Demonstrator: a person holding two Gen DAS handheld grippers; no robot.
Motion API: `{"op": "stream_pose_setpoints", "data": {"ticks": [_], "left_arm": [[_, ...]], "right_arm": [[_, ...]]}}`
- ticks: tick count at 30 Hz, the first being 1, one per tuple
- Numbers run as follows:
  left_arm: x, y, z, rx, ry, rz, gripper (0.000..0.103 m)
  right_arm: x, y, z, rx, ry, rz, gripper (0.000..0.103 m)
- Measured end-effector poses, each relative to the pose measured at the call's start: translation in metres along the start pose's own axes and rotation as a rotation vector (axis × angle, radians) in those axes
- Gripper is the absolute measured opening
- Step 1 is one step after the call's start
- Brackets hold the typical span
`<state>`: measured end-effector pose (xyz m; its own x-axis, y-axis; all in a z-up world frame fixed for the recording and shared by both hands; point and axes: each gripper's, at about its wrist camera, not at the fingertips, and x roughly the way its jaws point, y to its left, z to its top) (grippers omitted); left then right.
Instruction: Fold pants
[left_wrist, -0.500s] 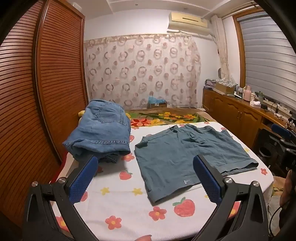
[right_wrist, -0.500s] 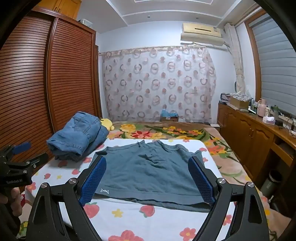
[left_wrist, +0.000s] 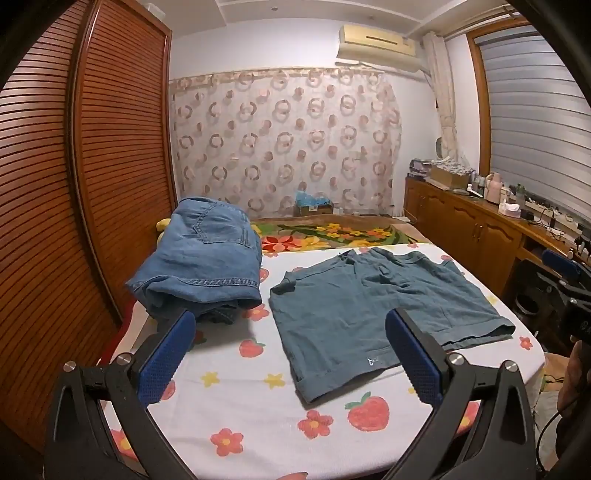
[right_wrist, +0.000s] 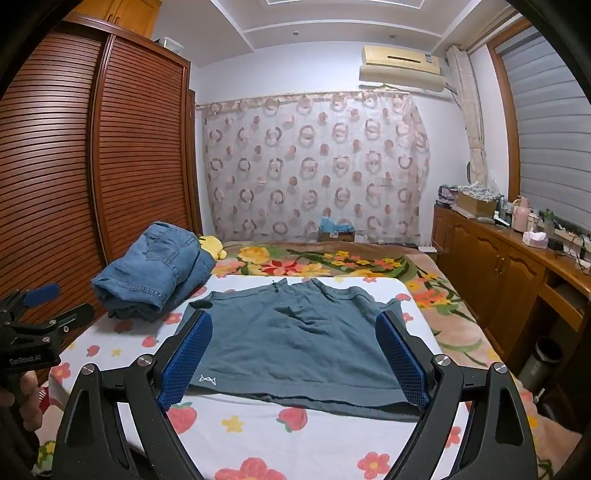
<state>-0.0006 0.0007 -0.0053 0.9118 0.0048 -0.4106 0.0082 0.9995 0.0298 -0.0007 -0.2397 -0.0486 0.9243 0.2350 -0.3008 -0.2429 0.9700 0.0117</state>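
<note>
Teal shorts (right_wrist: 295, 343) lay flat on the flowered sheet (right_wrist: 314, 443).
The right gripper (right_wrist: 295, 362) hovered wide-spread above their near hem; folded denim (right_wrist: 155, 273) sat beside them, left gripper (right_wrist: 33, 314) at the edge.

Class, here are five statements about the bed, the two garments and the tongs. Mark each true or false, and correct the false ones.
1. The teal shorts lie spread flat on the bed sheet. True.
2. The left tongs grip the shorts. False: they are open, holding nothing.
3. The denim pile sits left of the shorts. True.
4. The right tongs are shut. False: their jaws stand wide apart.
5. The denim pile lies on top of the shorts. False: they lie side by side, apart.
</note>
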Motion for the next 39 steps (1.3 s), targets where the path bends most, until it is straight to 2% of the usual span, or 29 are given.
{"op": "stream_pose_setpoints", "data": {"ticks": [39], "left_arm": [[0.0015,0.0068,0.0017,-0.010,-0.007,-0.002,0.103]], "right_arm": [[0.0068,-0.0006,-0.0013,0.002,0.003,-0.005,0.091]]}}
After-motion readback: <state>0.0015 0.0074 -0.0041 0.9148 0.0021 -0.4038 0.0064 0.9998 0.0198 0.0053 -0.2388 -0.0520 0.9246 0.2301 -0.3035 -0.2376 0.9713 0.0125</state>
